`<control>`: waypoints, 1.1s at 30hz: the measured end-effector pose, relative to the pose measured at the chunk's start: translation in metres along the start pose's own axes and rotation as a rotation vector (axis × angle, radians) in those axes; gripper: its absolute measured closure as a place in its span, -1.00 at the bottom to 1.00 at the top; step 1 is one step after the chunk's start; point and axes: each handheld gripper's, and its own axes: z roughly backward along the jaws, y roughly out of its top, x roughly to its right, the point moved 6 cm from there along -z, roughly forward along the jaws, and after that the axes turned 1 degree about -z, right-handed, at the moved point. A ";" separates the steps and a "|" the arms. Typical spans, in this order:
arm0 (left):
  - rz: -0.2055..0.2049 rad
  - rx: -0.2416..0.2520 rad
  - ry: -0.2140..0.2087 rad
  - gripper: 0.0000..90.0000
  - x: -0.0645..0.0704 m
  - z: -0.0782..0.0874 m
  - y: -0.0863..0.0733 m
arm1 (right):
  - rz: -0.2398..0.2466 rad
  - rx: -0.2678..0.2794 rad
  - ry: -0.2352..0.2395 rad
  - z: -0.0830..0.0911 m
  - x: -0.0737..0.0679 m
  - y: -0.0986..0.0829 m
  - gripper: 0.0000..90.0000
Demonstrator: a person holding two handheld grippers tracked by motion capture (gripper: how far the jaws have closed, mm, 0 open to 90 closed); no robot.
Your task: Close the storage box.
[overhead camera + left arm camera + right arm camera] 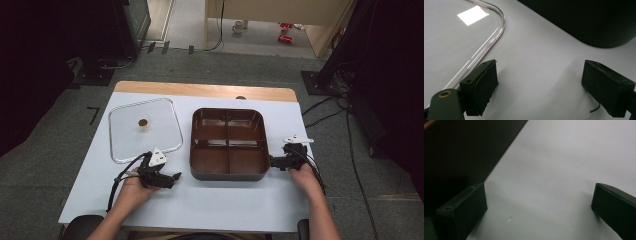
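Scene: desk (210, 210) under a white cover; brown four-compartment pan (228, 143) at centre, empty.
Lid: glass lid (145, 129) lies flat on the desk just left of the pan, knob (143, 123) up, off the pan and apparently ready to be lifted.
Left hand-held gripper (176, 176): I hold it low, near the lid's near corner, jaws wide apart with nothing between them, pointing towards the pan.
Right hand-held gripper (273, 161): I hold it at the pan's right side, jaws apart and empty, apparently to steady or take the pan.
Left gripper view: lid's rounded rim (489, 40) beside my left jaw, dark pan wall ahead.
Right gripper view: bare desk between my jaws, pan wall (461, 152) at left; whether a jaw touches it, I cannot tell.
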 end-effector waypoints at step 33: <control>0.047 -0.179 -0.063 -0.42 -0.004 0.011 0.019 | 0.000 0.000 0.001 0.000 0.000 0.000 -1.00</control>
